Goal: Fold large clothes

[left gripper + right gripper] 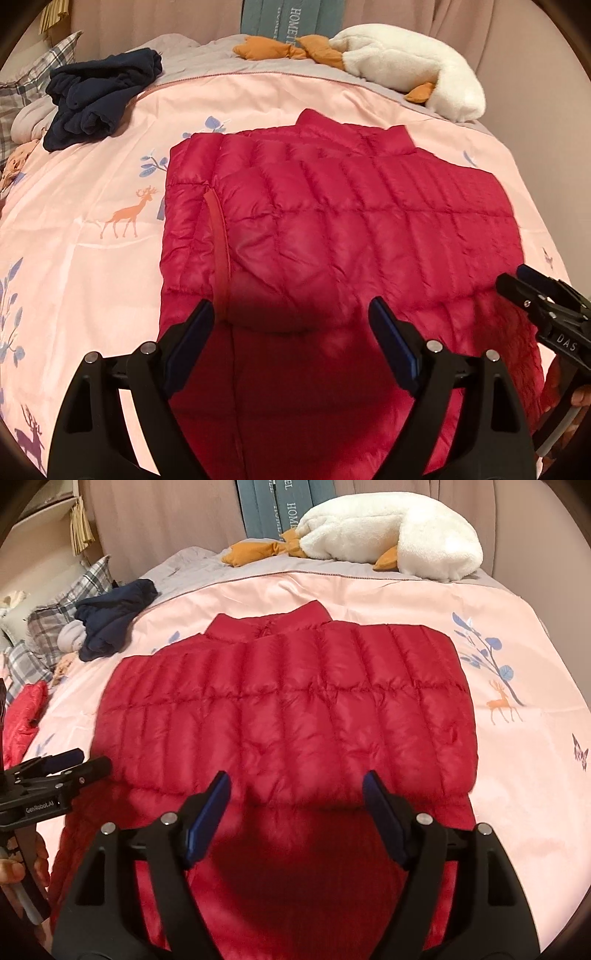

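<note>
A red quilted down jacket [332,221] [288,709] lies flat on the pink bedspread [92,206], collar at the far end and hem nearest me. One sleeve is folded over its body, and its cuff band [218,236] shows in the left wrist view. My left gripper [291,306] hovers open over the jacket's near left part, with nothing between its pads. My right gripper [297,775] hovers open over the near right part, also holding nothing. Each gripper shows at the edge of the other's view: the right gripper [515,278] and the left gripper [92,760].
A crumpled navy garment [99,96] [110,624] lies at the far left by plaid pillows [22,92]. A white goose plush [406,62] [388,535] lies along the far edge. Another red garment [22,716] sits at the left. A hand [11,871] holds the left gripper's handle.
</note>
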Demonstrator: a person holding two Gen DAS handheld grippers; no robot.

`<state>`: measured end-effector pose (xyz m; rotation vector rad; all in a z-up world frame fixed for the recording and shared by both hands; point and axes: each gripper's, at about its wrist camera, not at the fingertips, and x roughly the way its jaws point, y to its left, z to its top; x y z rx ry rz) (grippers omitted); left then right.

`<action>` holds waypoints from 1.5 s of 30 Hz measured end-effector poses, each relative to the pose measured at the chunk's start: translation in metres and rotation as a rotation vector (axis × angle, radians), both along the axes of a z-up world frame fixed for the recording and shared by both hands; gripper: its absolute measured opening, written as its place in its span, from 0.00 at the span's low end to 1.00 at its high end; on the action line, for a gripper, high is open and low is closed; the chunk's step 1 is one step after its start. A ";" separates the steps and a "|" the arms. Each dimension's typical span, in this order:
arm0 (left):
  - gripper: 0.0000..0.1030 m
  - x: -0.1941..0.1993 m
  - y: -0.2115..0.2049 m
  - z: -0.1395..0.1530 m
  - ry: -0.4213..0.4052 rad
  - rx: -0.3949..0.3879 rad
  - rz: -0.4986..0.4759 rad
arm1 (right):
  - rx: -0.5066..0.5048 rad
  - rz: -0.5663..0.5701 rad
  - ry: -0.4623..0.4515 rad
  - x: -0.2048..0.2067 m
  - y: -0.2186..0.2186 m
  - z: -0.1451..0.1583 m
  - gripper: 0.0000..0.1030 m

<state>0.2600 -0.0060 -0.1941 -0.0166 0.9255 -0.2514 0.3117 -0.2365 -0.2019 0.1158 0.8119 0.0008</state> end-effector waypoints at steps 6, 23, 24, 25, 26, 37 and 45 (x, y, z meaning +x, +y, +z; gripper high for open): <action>0.83 -0.033 0.002 0.003 -0.024 0.048 -0.015 | 0.006 0.012 0.013 -0.032 0.003 0.000 0.76; 0.96 -0.133 0.103 -0.012 0.148 -0.338 0.035 | 0.250 -0.077 0.030 -0.162 -0.059 -0.004 0.96; 0.96 -0.139 0.111 -0.016 0.168 -0.383 0.036 | 0.271 -0.092 0.023 -0.174 -0.067 -0.003 0.96; 0.96 -0.142 0.116 -0.019 0.177 -0.410 0.038 | 0.284 -0.101 0.020 -0.179 -0.072 -0.002 0.97; 0.96 -0.148 0.122 -0.022 0.185 -0.438 0.041 | 0.303 -0.113 0.018 -0.187 -0.079 -0.002 0.98; 0.96 -0.180 0.136 -0.044 0.256 -0.590 0.042 | 0.504 -0.201 0.048 -0.245 -0.127 -0.031 0.98; 0.96 -0.193 0.133 -0.060 0.298 -0.617 0.011 | 0.527 -0.159 0.099 -0.251 -0.113 -0.050 0.98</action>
